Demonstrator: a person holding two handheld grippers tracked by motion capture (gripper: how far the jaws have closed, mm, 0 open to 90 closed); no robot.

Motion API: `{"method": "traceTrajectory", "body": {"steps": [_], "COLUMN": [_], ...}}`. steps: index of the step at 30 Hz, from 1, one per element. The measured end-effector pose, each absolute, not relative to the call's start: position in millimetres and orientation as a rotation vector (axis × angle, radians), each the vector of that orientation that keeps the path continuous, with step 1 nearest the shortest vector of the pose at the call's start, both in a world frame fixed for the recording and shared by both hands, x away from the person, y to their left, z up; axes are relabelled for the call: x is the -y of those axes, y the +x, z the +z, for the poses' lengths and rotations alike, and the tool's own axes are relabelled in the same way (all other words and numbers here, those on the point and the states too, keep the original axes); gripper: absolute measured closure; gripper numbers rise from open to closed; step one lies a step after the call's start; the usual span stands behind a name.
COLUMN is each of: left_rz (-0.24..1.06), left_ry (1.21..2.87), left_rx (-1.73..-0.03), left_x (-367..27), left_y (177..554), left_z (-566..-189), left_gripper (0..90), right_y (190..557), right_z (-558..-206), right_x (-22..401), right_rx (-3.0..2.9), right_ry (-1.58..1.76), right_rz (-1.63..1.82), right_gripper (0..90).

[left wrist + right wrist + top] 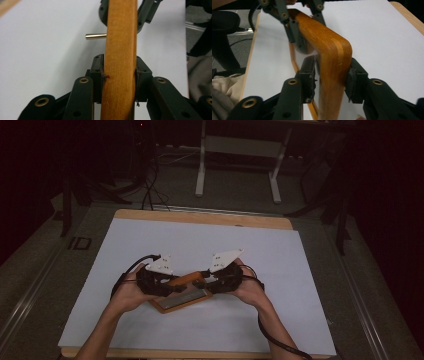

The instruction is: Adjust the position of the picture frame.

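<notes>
1. Wooden and orange-brown, a curved handle (186, 279) is gripped from both ends, above a matching wooden tray (181, 300) low on the white desk (150, 240).
2. Through the left gripper view, the left gripper (119, 77) has its jaws clamped on the flat wooden bar (121, 57), both pads pressed against its sides.
3. A thin brass-coloured pin (96, 36) sticks out sideways from the bar, further along.
4. Through the right gripper view, the right gripper (332, 75) has its jaws around the wood just below the rounded bend (337, 50); the pad on one side touches, while a sliver of gap shows on the other.
5. From above, both hands sit close together, the left hand (125, 292) and the right hand (250, 287) facing each other across the handle.
6. Cables trail back from each gripper toward the person.
</notes>
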State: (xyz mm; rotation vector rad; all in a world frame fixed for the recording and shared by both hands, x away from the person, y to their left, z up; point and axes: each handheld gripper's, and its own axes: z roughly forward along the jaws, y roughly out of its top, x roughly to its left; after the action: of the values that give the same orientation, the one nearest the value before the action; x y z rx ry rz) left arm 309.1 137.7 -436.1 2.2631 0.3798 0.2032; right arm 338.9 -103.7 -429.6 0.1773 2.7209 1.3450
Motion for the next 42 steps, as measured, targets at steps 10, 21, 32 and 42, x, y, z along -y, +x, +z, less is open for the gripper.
{"method": "traceTrajectory", "body": {"steps": [10, 21, 32, 42], "left_rz": [0.172, 0.206, 0.195, 0.120], "left_ry": [2.203, 2.090, 1.928, 1.763], "left_rx": [-0.424, -0.503, -0.568, -0.579], "left_x": [-147.2, -154.1, -155.3, -151.9], "left_y": [311.2, 314.0, 317.2, 322.4], "left_z": [-437.7, -429.2, -432.3, -440.2], "left_gripper": [69.3, 69.4, 69.4, 69.3], "right_y": [344.8, 347.5, 348.0, 351.8], "right_z": [-457.2, -496.4, -505.1, -499.6], "right_x": [127.9, 129.9, 111.2, 117.9], "right_rx": [-2.757, -2.805, -2.735, -2.638], "right_ry": [0.418, 0.621, 0.765, 0.808], "right_rz": [1.361, 1.481, 1.687, 1.821], "right_gripper": [37.2, 37.5, 40.3, 41.3]}}
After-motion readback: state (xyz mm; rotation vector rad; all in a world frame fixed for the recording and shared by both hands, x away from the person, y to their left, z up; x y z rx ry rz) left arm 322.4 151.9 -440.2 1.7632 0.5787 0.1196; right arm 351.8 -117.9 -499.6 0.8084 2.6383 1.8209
